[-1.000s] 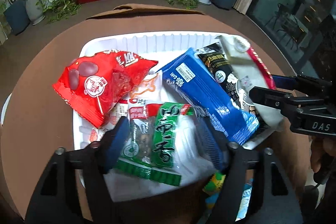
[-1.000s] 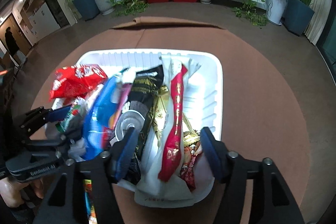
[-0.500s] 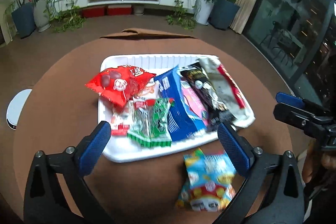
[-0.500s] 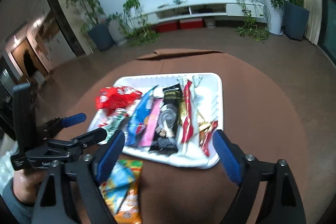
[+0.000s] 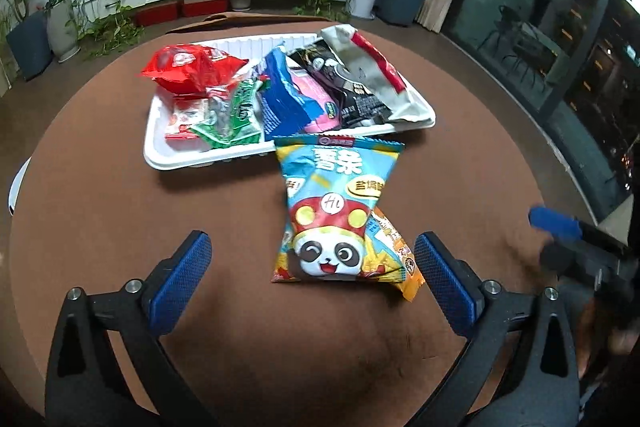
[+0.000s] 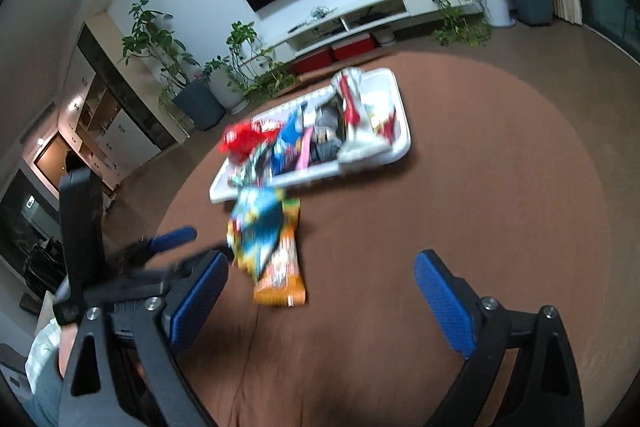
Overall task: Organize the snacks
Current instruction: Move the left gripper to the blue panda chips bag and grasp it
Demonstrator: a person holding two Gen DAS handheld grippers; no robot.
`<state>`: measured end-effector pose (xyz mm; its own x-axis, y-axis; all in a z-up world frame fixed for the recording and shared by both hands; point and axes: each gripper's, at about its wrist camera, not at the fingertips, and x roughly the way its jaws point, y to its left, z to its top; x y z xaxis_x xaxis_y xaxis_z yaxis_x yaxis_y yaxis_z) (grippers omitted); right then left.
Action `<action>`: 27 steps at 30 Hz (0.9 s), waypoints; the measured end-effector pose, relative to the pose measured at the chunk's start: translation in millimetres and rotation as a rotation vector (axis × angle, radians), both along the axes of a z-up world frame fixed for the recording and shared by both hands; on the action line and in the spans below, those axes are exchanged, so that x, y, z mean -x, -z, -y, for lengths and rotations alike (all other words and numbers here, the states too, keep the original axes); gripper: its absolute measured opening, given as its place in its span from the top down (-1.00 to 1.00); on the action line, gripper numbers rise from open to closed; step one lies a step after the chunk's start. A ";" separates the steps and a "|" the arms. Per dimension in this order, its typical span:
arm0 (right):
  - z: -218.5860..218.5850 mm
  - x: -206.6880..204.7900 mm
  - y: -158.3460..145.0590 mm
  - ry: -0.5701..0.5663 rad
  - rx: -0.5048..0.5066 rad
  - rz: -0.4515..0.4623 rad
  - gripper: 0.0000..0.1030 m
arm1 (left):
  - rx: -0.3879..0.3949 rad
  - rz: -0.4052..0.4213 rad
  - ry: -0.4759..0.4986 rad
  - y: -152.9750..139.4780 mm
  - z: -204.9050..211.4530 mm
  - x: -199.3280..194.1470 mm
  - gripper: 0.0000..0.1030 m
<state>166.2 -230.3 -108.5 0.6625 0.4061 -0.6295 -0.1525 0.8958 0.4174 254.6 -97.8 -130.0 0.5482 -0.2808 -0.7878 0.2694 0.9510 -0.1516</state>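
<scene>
Brown cloth covers the round surface. White tray sits at its far side, holding a red bag, green packet, blue packet, black packet and a silver-and-red packet. Panda snack bag lies outside the tray, its top edge touching the near rim, over an orange packet. Left gripper and right gripper both hover with fingers spread wide, holding nothing.

Panda bag, at 6 o'clock of the tray: large Chinese "薯条" across top, "Hi" on the panda's red hat. Other packets' print too small or blurred to read.
</scene>
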 end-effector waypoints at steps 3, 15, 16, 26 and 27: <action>-4.8 6.6 10.0 -0.015 0.014 -0.022 -0.87 | -0.019 -0.009 0.018 1.8 8.7 -7.3 -0.99; -3.7 9.3 19.9 -0.016 -0.001 -0.030 -0.87 | -0.031 -0.124 0.035 22.3 7.5 -51.1 -0.67; -4.2 10.4 20.3 -0.018 0.000 -0.028 -0.87 | -0.033 -0.128 0.039 23.9 8.3 -53.0 -0.52; -7.9 9.7 22.3 -0.025 0.026 -0.027 -0.87 | -0.007 -0.130 0.050 28.6 4.6 -56.3 0.18; -8.8 8.8 22.5 -0.026 0.029 -0.028 -0.87 | -0.006 -0.131 0.049 29.3 3.1 -54.6 0.20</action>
<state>157.4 -221.5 -131.0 0.6335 0.4044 -0.6597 -0.1648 0.9035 0.3956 309.1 -100.9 -159.3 0.4264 -0.2999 -0.8533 0.2944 0.9381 -0.1826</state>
